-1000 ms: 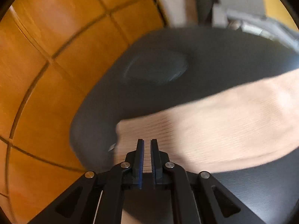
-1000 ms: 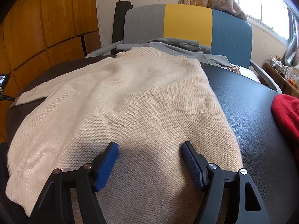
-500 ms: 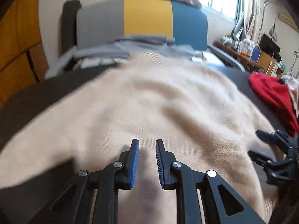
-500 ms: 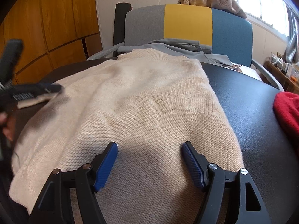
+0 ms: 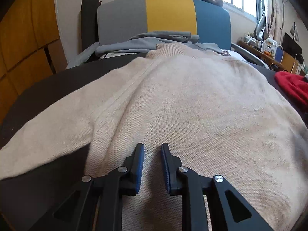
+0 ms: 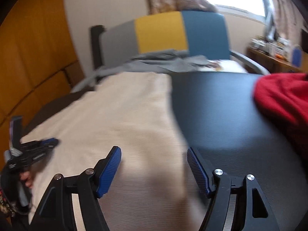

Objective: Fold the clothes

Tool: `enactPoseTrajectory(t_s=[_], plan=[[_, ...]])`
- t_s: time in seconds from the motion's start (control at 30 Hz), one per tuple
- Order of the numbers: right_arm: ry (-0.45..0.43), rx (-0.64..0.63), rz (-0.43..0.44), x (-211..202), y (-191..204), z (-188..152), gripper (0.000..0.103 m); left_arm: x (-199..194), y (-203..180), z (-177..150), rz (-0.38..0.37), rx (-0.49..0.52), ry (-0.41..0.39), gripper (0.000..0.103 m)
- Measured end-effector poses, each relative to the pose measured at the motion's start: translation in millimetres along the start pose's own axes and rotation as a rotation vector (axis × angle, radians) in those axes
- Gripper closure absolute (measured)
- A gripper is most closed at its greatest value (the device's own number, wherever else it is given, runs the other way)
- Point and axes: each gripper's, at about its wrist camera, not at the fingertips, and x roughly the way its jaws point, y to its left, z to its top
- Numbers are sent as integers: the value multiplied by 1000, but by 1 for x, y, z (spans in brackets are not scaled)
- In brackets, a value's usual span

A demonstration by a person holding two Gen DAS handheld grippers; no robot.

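Observation:
A beige knit sweater (image 5: 192, 100) lies flat on the dark table (image 5: 48, 88), collar at the far edge, one sleeve stretched out to the left. It also shows in the right wrist view (image 6: 123, 119). My left gripper (image 5: 152, 150) hovers low over the sweater's near hem, its jaws a narrow gap apart with nothing between them. My right gripper (image 6: 154, 154) is wide open over the sweater's right edge, one finger over bare table. The left gripper also shows in the right wrist view (image 6: 38, 146) at the far left.
A red garment (image 6: 283, 100) lies on the table at the right. A chair with a grey, yellow and blue back (image 5: 163, 17) stands beyond the table with grey clothes (image 5: 154, 40) piled on its seat. Wooden panels line the left wall.
My left gripper has swung from the table's left edge round to the sweater's near hem and opened slightly. My right gripper has shifted right to the sweater's right edge; its view is blurred.

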Motion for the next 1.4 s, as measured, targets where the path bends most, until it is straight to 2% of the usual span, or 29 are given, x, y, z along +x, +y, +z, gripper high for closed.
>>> enactPoseTrajectory(t_s=[0.07, 0.13, 0.2, 0.23, 0.27, 0.3, 0.33, 0.37, 0.43, 0.5, 0.63, 0.77, 0.83, 0.87, 0.9, 0.93, 1.07, 1.13, 1.4], plan=[[51, 63, -3, 2, -19, -2, 58, 6, 9, 7, -28, -22, 0, 83], [105, 125, 2, 5, -36, -5, 58, 10, 16, 12, -50, -40, -2, 83], [168, 186, 74, 12, -40, -12, 57, 5, 11, 6, -42, -35, -9, 83], [175, 212, 115, 13, -38, -13, 52, 3, 8, 4, -33, -26, -11, 83], [176, 222, 148, 13, -34, -12, 55, 2, 5, 4, -22, -16, -13, 83], [186, 219, 188, 15, -26, -9, 60, 2, 2, 3, -14, -8, -15, 83], [178, 205, 199, 15, -16, -5, 78, 2, 1, 3, -9, -4, -17, 83], [170, 190, 211, 15, -6, -1, 88, 2, 0, 2, -6, -2, -18, 83], [130, 128, 226, 11, 21, 10, 90, 1, 1, 2, -15, -10, -20, 83], [78, 39, 237, 4, 54, 24, 90, 2, 2, 2, -23, -18, -22, 83], [23, -226, 288, -1, 138, 35, 90, 2, 3, 2, -34, -26, -24, 83], [76, -418, 313, 21, 203, 14, 90, 2, 6, 2, -54, -45, -25, 83], [130, -445, 307, 38, 218, -3, 79, 2, 7, 2, -64, -55, -25, 83], [155, -423, 320, 40, 214, -9, 67, 2, 7, 2, -66, -57, -26, 83], [180, -401, 332, 43, 211, -16, 62, 1, 7, 2, -69, -60, -26, 83], [195, -376, 347, 43, 207, -20, 61, 1, 7, 2, -70, -62, -26, 83], [95, -251, 429, 3, 166, -3, 59, 1, 5, 2, -71, -67, -26, 83], [34, -193, 391, -19, 137, 9, 53, 1, 4, 2, -68, -66, -27, 83], [117, -123, 263, -20, 82, 4, 52, 2, 2, 3, -50, -51, -27, 83]])
